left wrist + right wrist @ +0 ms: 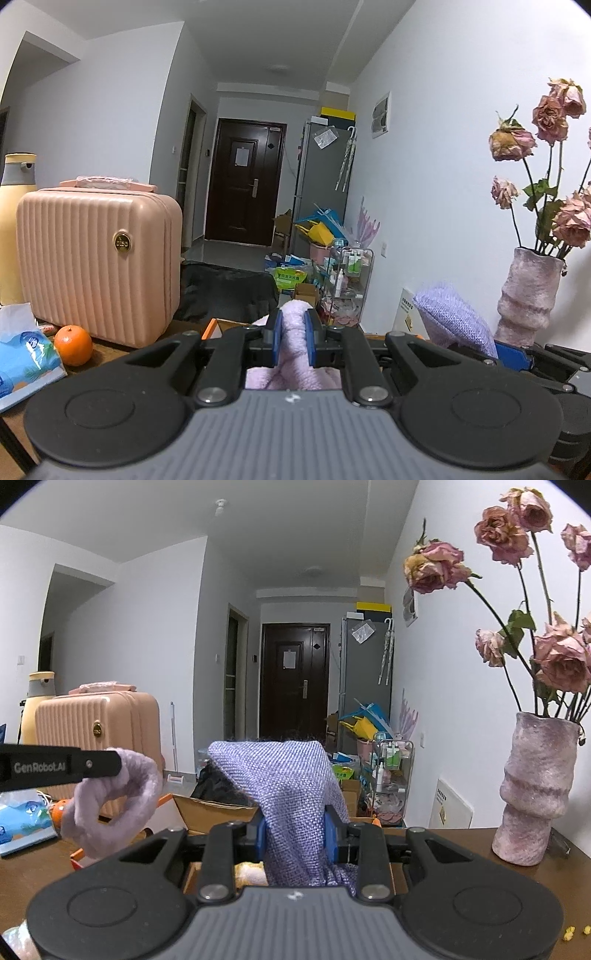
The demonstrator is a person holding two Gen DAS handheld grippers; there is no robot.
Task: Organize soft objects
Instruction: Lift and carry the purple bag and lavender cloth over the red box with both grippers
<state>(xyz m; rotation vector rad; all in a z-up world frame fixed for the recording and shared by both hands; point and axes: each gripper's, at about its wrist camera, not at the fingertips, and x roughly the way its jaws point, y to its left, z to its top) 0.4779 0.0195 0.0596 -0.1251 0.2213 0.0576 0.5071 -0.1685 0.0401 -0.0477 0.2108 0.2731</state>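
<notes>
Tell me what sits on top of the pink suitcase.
On the pink suitcase, a flat pink item lies across the lid near the handle; whether it is cloth or packaging cannot be told. The lid's far side is hidden behind it.

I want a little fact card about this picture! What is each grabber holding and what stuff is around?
left hand-held gripper: shut on the fluffy pink cloth
right hand-held gripper: shut on the purple woven cloth
under the cloths: an open cardboard box
on the left: pink suitcase, orange, tissue pack
on the right: vase of dried roses
surface: brown table
</notes>
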